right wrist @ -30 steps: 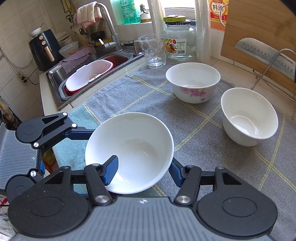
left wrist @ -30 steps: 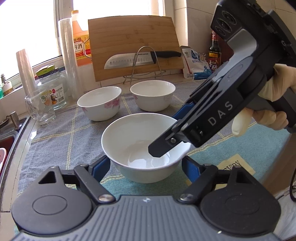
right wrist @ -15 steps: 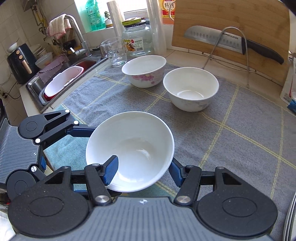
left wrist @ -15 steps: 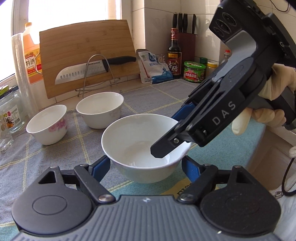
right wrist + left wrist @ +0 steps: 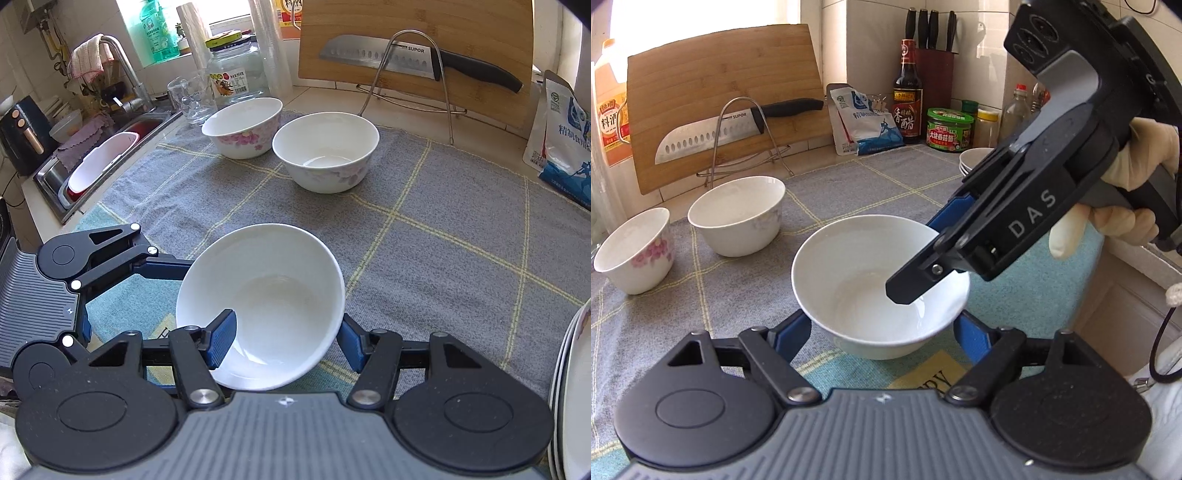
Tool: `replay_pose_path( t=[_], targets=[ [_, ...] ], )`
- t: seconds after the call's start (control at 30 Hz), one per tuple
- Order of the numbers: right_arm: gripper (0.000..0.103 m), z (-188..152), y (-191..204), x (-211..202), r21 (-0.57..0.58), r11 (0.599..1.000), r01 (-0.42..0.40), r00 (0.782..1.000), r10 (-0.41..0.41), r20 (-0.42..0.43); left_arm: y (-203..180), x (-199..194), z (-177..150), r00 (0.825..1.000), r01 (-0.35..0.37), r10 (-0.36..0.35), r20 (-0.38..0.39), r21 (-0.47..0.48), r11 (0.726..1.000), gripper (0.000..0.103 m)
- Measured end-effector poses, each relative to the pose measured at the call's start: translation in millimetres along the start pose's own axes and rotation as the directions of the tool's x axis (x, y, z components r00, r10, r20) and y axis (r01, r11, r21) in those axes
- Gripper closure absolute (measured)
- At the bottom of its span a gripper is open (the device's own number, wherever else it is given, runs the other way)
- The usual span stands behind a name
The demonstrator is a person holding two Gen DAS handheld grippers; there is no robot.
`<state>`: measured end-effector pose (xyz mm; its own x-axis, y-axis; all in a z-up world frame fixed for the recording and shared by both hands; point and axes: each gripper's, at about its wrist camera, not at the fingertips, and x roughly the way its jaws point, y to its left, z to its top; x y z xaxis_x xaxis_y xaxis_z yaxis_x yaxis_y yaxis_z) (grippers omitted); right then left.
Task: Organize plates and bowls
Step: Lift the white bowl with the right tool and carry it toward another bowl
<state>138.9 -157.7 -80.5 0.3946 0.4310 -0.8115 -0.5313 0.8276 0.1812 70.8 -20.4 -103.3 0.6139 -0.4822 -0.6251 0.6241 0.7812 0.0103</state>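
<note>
A plain white bowl (image 5: 849, 280) (image 5: 280, 295) hangs slightly tilted just above the grey checked cloth (image 5: 443, 229), held by both grippers. My left gripper (image 5: 881, 332) is shut on it, its blue fingers pressing the bowl's lower sides from left and right. My right gripper (image 5: 286, 343) is shut on the bowl's wall, one finger inside and one outside; the left wrist view shows it (image 5: 929, 254) coming in from the right in a gloved hand. Two more bowls stand on the cloth behind: a pink-flowered one (image 5: 242, 127) (image 5: 633, 251) and a white one (image 5: 327, 151) (image 5: 737, 214).
A stack of plates (image 5: 572, 387) (image 5: 975, 160) sits at the right. A cutting board (image 5: 720, 96) with a knife on a wire stand leans at the back, beside a salt bag, bottles and jars. The sink (image 5: 99, 166) with a basin lies far left.
Both grippers have carried the bowl to the right over the cloth, so the two standing bowls slid left in both views. The plate stack has come into view. Both grips are unchanged.
</note>
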Motion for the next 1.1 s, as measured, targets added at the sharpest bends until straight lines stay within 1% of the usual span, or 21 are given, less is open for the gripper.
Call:
replay_pose_path(
  t=[0.3,0.33,0.37,0.4,0.47,0.8,0.87,0.93,1.1],
  targets=[
    [0.037,1,-3,4,-0.004,1.0,-0.006,1.0,0.006,-0.015,3,6,2,1.0,0.012,-0.013,-0.014,-0.029,0.999,0.018],
    [0.033,1,-4,4,-0.002,1.0,-0.01,1.0,0.01,-0.013,3,6,2,1.0,0.011,-0.011,-0.011,-0.032,0.999,0.018],
    [0.024,1,-4,4,-0.001,1.0,-0.013,1.0,0.013,-0.009,3,5,2,1.0,0.01,-0.011,-0.004,-0.034,0.999,0.013],
    [0.021,2,-4,3,-0.004,1.0,-0.019,1.0,0.019,-0.001,3,4,2,1.0,0.007,-0.007,0.004,-0.035,0.999,0.008],
    [0.015,3,-3,1,-0.01,1.0,-0.018,1.0,0.019,0.009,3,2,3,1.0,0.003,-0.003,0.016,-0.036,0.999,0.007],
    [0.004,12,-3,-8,-0.046,0.999,0.01,0.999,-0.008,0.05,5,-19,9,0.999,-0.028,0.03,0.032,-0.06,0.998,0.007],
    [0.001,15,-3,-9,-0.053,0.998,0.019,0.998,-0.016,0.06,8,-25,11,0.998,-0.043,0.045,0.039,-0.069,0.997,0.007],
    [0.0,18,-3,-11,-0.06,0.998,0.026,0.997,-0.022,0.069,12,-30,14,0.997,-0.062,0.066,0.049,-0.08,0.995,0.006],
    [0.0,28,-6,-15,-0.08,0.995,0.057,0.994,-0.049,0.096,32,-36,27,0.983,-0.159,0.168,0.073,-0.119,0.98,0.006]
  ],
)
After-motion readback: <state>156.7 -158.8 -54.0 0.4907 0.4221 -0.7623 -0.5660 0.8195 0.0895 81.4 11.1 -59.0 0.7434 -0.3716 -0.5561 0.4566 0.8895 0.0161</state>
